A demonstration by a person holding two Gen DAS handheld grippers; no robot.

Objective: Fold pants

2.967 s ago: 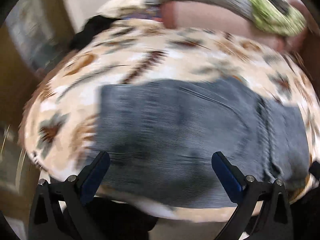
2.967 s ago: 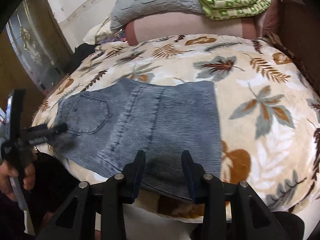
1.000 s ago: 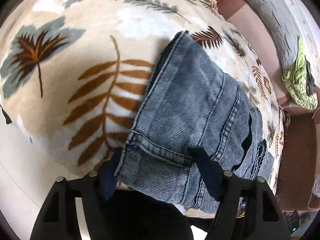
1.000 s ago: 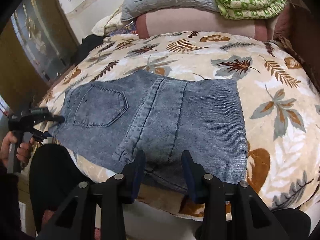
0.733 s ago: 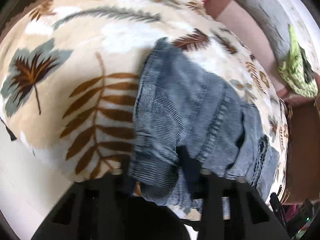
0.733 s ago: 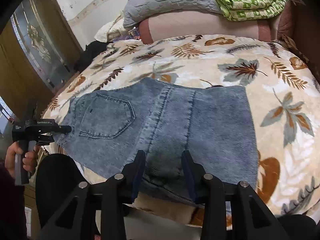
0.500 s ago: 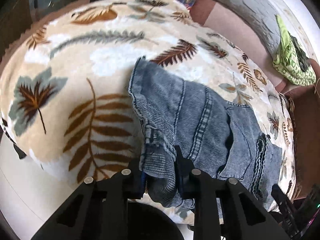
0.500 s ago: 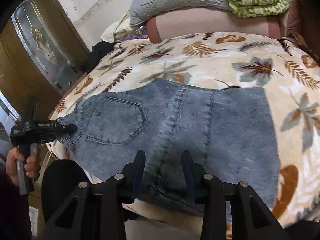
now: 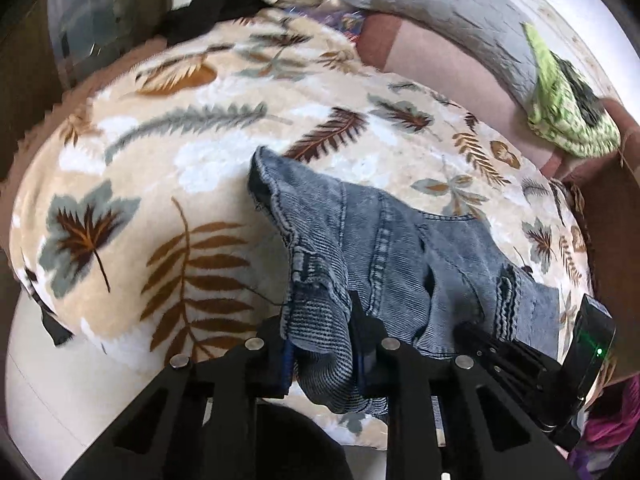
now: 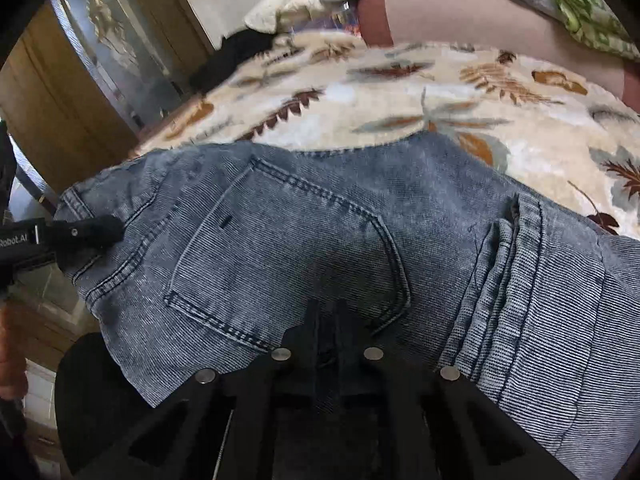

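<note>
On the bed, over a cream blanket [image 9: 168, 184] printed with brown and grey leaves, lie the folded blue denim pants [image 10: 320, 232], back pocket [image 10: 288, 252] facing up and the waistband end hanging toward the bed's near edge.

Seen from the left wrist, the left claw [image 9: 322, 344] is clenched on a bunched corner of the waistband; the denim is squeezed between its two fingers and spills down past them, lifted slightly off the blanket. From there the rest of the garment runs away to the right across the bed. In the right wrist view this same claw [image 10: 108, 228] enters from the left edge, its black tip pressed on the waistband corner, with a bit of the person's hand [image 10: 10, 356] visible low at the left edge.

Right at the bottom of its own view, the right claw [image 10: 326, 316] has its fingers drawn together on the near edge of the pants, just below the pocket, gripping the cloth. It shows too at the lower right of the left wrist view [image 9: 472, 332], reaching in against the denim's near edge.

Beyond the blanket sit a grey pillow [image 9: 448, 12], a pink bolster [image 9: 440, 64] and a folded green cloth [image 9: 564, 116].
</note>
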